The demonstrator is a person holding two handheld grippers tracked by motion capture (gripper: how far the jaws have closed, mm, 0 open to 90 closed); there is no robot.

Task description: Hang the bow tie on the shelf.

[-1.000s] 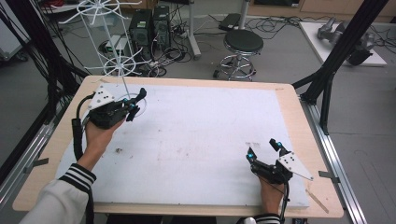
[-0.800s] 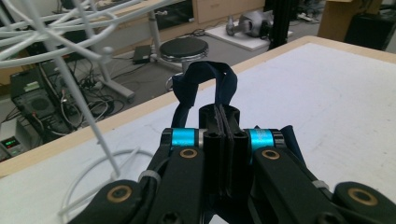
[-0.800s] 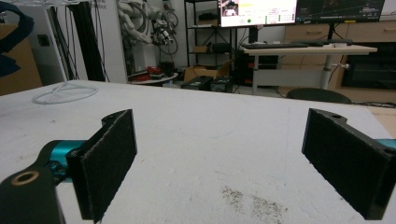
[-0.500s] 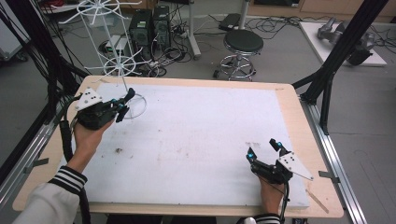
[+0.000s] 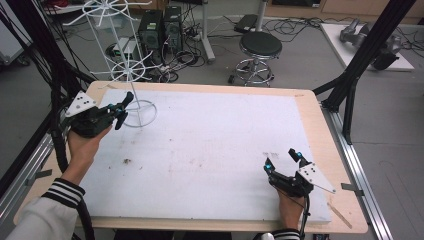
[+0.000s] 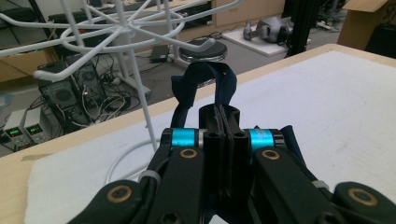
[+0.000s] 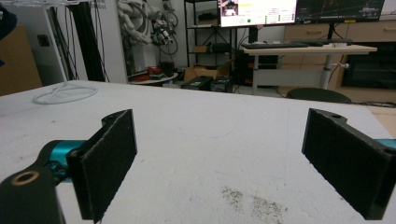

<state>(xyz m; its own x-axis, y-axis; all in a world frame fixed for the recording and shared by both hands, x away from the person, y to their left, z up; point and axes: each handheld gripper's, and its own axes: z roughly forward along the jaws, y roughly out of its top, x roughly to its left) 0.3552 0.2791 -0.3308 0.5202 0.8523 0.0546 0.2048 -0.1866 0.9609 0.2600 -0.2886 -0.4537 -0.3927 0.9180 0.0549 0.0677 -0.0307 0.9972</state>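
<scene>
- Two tongs work over one white foam-topped table (image 5: pixel 215 145) in the high view: the left gripper (image 5: pixel 120 107) sits at the far left corner, clenched on a dark blue strap (image 5: pixel 125 101), its tips just beside the white wire rack (image 5: pixel 131 70), whose ring base rests on the board right before them.
- Well apart, at the near right edge, the right gripper (image 5: pixel 282 161) rests on the board, jaws spread and holding nothing; a black stool (image 5: pixel 258 47) stands on the floor beyond the table.
- Left gripper view: the left gripper (image 6: pixel 223 122) pinches the strap (image 6: pixel 201 84), a flat matte band arching up into a loop above the shut jaws; thin curved rack (image 6: pixel 126 32) arms spread overhead, its upright post just left of the loop.
- Right gripper view: the right gripper (image 7: pixel 219 154) shows two rough black pads wide apart over speckled white foam; the rack's ring base (image 7: pixel 64 93) lies far ahead to the left.
</scene>
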